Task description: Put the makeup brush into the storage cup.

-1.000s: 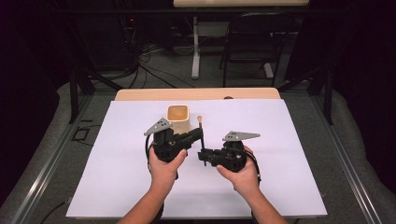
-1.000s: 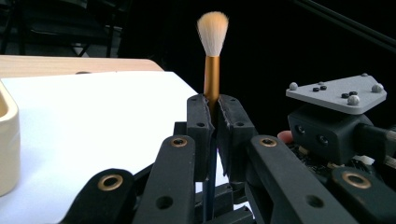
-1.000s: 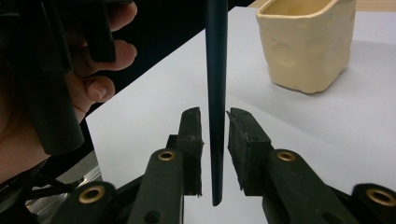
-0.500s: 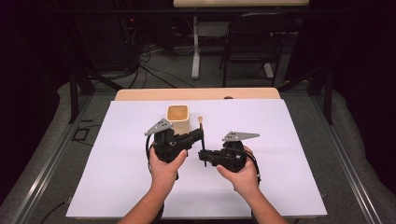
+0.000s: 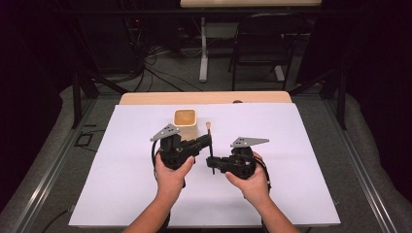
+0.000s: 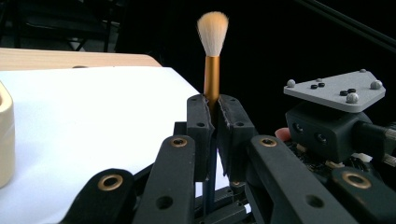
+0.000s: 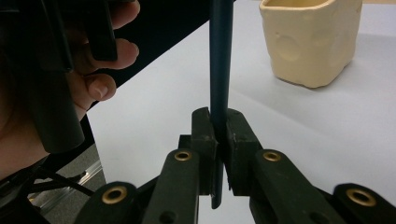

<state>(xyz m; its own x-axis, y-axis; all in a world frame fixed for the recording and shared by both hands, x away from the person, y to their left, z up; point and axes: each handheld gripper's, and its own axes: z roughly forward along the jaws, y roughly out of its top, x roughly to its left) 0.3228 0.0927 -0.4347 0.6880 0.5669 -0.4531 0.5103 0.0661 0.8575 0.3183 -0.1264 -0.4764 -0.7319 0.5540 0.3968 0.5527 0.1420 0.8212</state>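
A small brush with cream bristles, a gold ferrule and a dark handle stands upright above the white table cover. My left gripper is shut on it just below the ferrule; in the left gripper view the brush rises from between the pads of that gripper. My right gripper is shut on the lower end of the handle; in the right gripper view the handle runs up out of that gripper. A cream cup stands just behind the left gripper.
The white sheet covers the table, with a strip of bare wood at the far edge. The cup sits beyond the right gripper's jaws. A black chair and cables lie on the floor past the table.
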